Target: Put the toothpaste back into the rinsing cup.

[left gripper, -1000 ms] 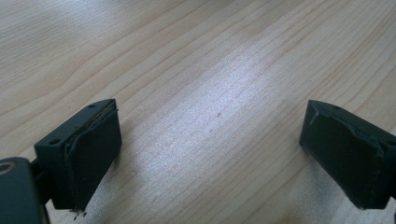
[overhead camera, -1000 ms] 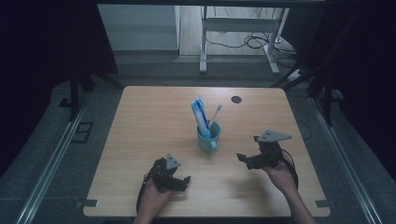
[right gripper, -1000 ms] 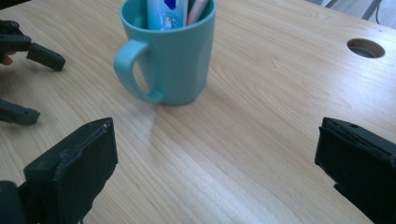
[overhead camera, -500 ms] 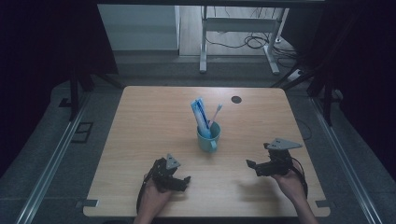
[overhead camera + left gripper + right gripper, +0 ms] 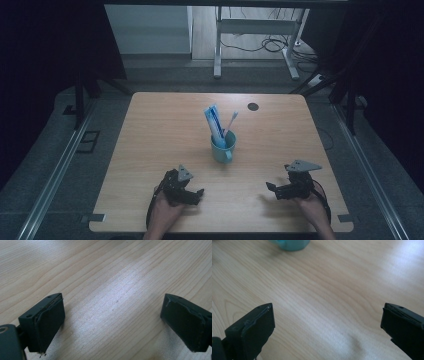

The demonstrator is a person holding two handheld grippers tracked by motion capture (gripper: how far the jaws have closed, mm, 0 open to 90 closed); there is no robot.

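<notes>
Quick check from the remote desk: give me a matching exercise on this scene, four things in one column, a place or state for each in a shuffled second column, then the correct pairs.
Things:
1. teal cup
2. toothpaste tube
3. left gripper
4. dark round spot

Places or states:
A. on the tabletop near the far edge
B. open, low over bare wood at the near edge
C. standing at the middle of the table
D. upright inside the cup, beside a toothbrush

Pairs: 1-C, 2-D, 3-B, 4-A
</notes>
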